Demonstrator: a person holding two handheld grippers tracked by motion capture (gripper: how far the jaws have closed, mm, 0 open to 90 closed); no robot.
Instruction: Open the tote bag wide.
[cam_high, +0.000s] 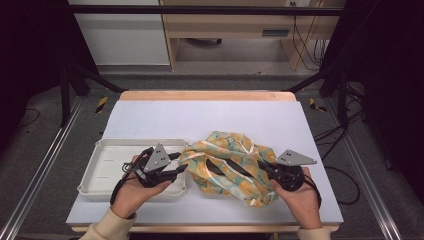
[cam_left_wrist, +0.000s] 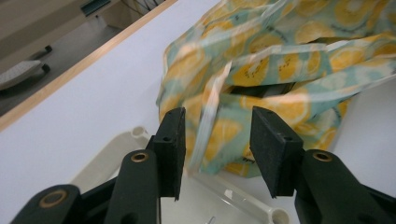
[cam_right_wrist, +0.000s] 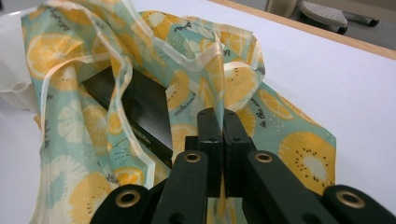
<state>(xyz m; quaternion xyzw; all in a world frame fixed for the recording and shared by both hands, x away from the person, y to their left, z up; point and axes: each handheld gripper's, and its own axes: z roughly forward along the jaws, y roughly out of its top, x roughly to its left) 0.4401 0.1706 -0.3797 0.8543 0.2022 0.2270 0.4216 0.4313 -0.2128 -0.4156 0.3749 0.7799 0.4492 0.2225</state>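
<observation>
Thin printed plastic bag slumps mid-table beside the tray, a black box inside. Right gripper pinches its rim; left gripper gapes, strap loose between. Lifting one-sided could spill the box.

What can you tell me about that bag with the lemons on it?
The bag is soft, see-through plastic, teal with yellow citrus slices and pale edges. It lies crumpled and open on the white table, beside the white tray. A flat black thing sits inside. The right hand-held gripper pinches its edge; the left hand-held gripper has open jaws around a strip.
</observation>
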